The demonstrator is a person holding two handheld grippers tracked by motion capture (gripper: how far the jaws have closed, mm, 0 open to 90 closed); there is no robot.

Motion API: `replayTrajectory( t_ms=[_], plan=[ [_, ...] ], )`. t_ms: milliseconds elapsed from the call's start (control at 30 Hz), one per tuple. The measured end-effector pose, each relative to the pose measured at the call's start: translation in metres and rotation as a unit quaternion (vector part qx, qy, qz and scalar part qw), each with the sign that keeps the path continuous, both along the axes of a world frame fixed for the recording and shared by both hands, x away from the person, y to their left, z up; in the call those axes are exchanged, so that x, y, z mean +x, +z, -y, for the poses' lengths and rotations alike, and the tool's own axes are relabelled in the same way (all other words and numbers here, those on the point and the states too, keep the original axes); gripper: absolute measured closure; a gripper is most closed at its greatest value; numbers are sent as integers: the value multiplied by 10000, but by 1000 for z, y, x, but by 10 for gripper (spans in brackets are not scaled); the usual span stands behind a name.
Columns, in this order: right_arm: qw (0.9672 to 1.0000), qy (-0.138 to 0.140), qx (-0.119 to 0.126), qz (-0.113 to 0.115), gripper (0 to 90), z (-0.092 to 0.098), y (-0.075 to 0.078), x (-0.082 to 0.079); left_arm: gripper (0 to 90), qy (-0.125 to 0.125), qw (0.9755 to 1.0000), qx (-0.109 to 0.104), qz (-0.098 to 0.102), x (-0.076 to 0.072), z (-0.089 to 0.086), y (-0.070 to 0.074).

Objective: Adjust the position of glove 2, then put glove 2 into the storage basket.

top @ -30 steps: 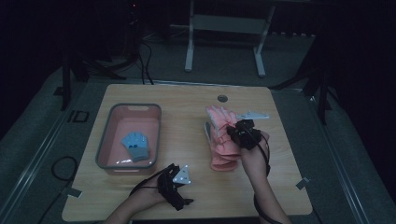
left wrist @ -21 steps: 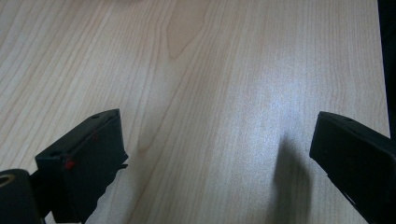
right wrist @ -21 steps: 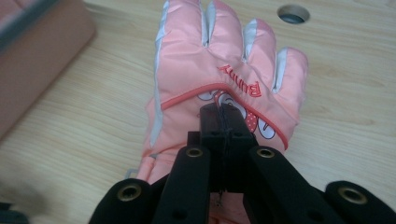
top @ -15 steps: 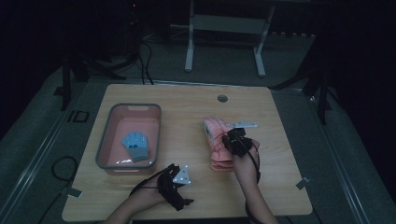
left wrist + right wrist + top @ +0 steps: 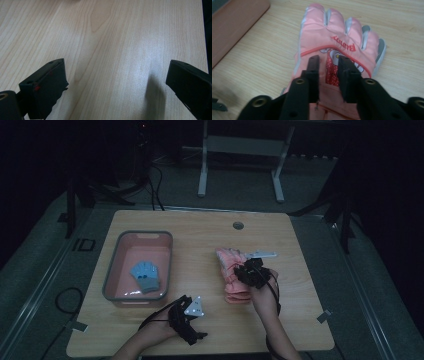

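At the near edge of the bench (image 5: 210,227), the left tongs (image 5: 192,320) sit low over bare wood, held in the person's left hand (image 5: 150,335). In the left gripper view their jaws stand wide apart with nothing between them, only the pale grain of the bench under them.

Farther in and to the right, the right tongs (image 5: 327,65) rest on a pink glove (image 5: 337,47) that lies flat on the bench, its fingers pointing away from the person. In the right gripper view the two jaws stand a little apart on the back of the glove, near its cuff end, with a strip of the printed patch showing in the gap between them. Their jaws have just been opening; whether the pads press any cloth I cannot tell. In the high view the glove (image 5: 230,270) lies right of the bench's middle, partly under the right tongs (image 5: 252,270).

Left of the glove, well apart from it, a pink bin (image 5: 167,265) holds a blue glove (image 5: 146,275).

Near the far edge, a small round hole (image 5: 238,225) sits in the bench top.
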State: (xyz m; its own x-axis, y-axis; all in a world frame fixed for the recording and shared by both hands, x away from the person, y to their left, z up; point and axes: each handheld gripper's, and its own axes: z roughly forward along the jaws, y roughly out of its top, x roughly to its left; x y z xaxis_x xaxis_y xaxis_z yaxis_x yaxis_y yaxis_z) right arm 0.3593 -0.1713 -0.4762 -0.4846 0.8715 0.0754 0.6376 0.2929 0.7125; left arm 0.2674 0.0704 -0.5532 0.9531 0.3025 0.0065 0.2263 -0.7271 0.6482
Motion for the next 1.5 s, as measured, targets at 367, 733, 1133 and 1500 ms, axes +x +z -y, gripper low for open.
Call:
replayTrajectory(
  t_ms=[367,733,1133,1500],
  plan=[
    [9982,496,229,258,263,29,26,-2,34,443,9988,-210,-45,2,2,6],
    [9910,991,20,901,137,73,36,-10,45,661,9969,-434,-28,-1,14,45],
    [9909,1256,311,376,133,92,29,-8,46,1546,9825,-1013,206,38,26,89],
    [9935,1018,-25,500,542,82,25,16,257,1709,9776,-1169,371,81,47,106]
  ],
)
